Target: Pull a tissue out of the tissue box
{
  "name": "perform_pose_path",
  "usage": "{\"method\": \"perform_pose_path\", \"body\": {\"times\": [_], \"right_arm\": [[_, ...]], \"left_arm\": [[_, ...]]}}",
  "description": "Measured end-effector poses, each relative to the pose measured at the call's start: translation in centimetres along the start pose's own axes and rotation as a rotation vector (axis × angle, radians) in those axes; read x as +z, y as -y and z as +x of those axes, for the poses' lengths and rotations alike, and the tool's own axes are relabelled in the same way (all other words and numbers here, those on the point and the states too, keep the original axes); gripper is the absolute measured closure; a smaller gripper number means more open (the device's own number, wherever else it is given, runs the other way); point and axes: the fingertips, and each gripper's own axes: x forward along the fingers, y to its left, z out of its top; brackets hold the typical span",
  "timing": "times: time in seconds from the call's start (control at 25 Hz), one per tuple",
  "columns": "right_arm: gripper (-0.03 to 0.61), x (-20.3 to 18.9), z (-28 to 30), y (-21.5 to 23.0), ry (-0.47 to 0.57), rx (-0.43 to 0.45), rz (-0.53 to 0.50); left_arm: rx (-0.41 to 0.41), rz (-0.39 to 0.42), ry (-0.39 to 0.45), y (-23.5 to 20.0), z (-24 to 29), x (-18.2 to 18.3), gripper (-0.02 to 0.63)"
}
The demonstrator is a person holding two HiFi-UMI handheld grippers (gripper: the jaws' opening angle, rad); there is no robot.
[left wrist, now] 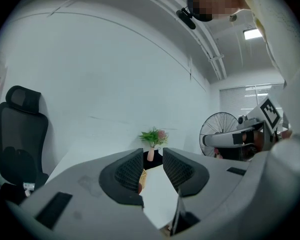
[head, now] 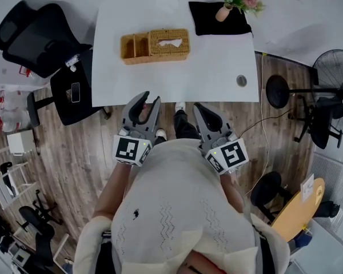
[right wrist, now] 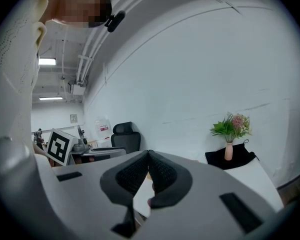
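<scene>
In the head view a wicker tissue box (head: 169, 43) stands at the far middle of the white table (head: 217, 61), with a white tissue (head: 171, 41) poking from its top slot. Both grippers hang near the person's body, short of the table's near edge and well away from the box. My left gripper (head: 148, 104) is open with a narrow empty gap; in the left gripper view (left wrist: 153, 158) a sliver of the wicker box (left wrist: 141, 180) shows between the jaws. My right gripper (head: 200, 109) is shut on nothing, its pads touching (right wrist: 148, 156).
An open wicker compartment (head: 135, 47) adjoins the box's left side. A black cloth (head: 217, 19) with a vase of flowers (head: 224, 10) lies at the far right. A black office chair (head: 40, 39) stands left of the table, a floor fan (head: 337, 90) to the right.
</scene>
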Motion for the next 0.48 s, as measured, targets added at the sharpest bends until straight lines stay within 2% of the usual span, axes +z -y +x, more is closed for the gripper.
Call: {"method": "perform_pose_path", "body": {"times": [0.48], "right_arm": [[0.577, 1.4, 1.8, 4.2, 0.006, 0.057, -0.02]], "left_arm": [[-0.007, 0.069, -0.057, -0.9, 5.2, 0.4, 0.489]]}}
